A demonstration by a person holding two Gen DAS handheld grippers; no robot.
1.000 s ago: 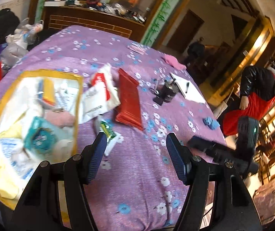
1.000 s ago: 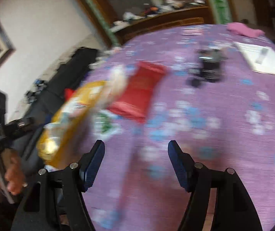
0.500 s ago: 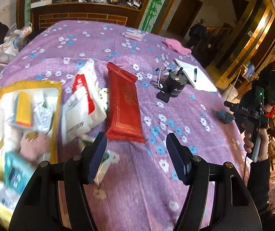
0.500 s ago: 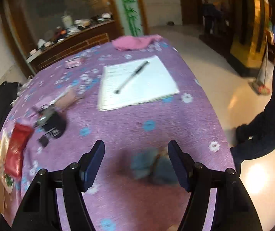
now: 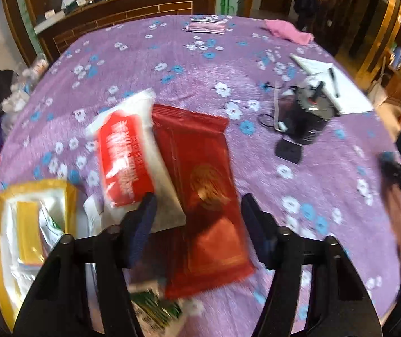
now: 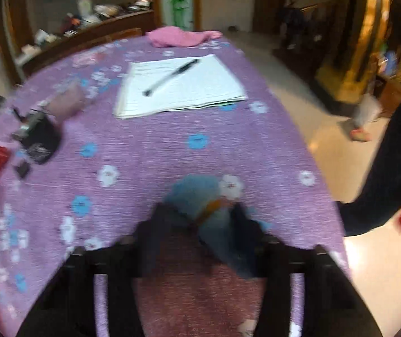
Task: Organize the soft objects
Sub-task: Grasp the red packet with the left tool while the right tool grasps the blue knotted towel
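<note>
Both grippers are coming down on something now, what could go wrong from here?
1. The right gripper, jaws just closing, straddles the blue soft toy near the table edge; a loose pinch could nudge it onto the floor.
2. The left gripper, also closing, straddles the red packet, which overlaps the white-and-red pack; lifting may drag that along.
3. Both views are blurred, so contact is hard to confirm.

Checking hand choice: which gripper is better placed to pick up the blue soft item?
Right. The right gripper already straddles the blue soft item, its jaws just closing; the left gripper is over the red packet.
</note>
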